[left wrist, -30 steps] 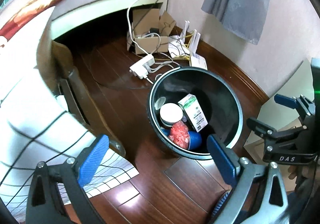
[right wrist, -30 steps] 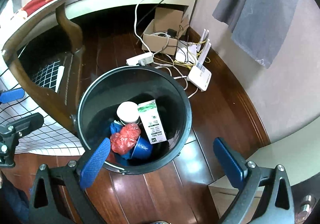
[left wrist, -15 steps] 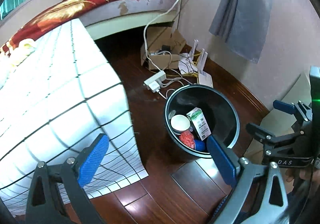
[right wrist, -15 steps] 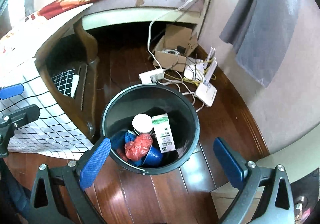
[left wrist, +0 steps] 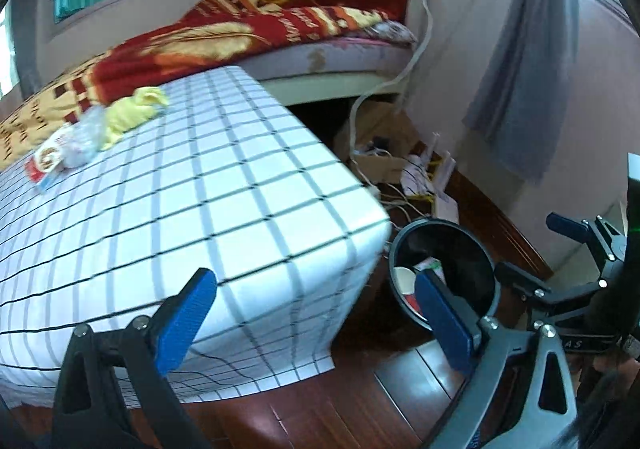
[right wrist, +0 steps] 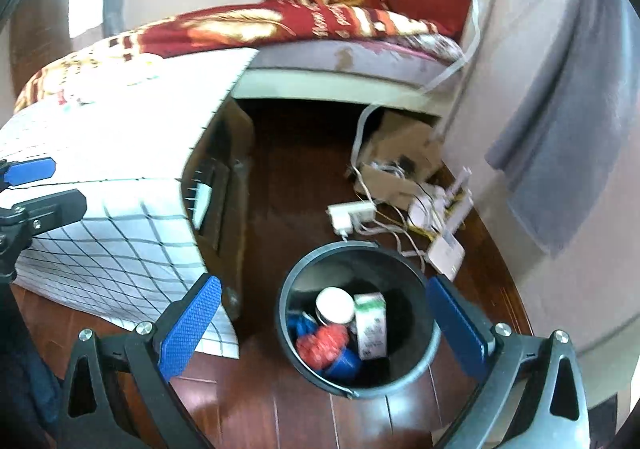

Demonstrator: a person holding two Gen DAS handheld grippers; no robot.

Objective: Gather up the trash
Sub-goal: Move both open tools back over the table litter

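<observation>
black bin (right wrist: 416, 361) of trash at 6 o'clock, left gripper (left wrist: 316, 321) and right gripper (right wrist: 324, 325) both spread wide, empty

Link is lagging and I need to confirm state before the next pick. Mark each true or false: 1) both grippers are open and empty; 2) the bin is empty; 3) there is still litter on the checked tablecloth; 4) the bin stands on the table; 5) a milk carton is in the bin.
1) True. The left gripper and the right gripper both stand wide open with nothing between the fingers.
2) False. The black bin holds several items, including a red crumpled wrapper and a white cup.
3) True. A yellow crumpled piece and a clear wrapper lie on the checked tablecloth.
4) False. It stands on the wooden floor beside the table.
5) True. A green and white carton stands in it.
</observation>
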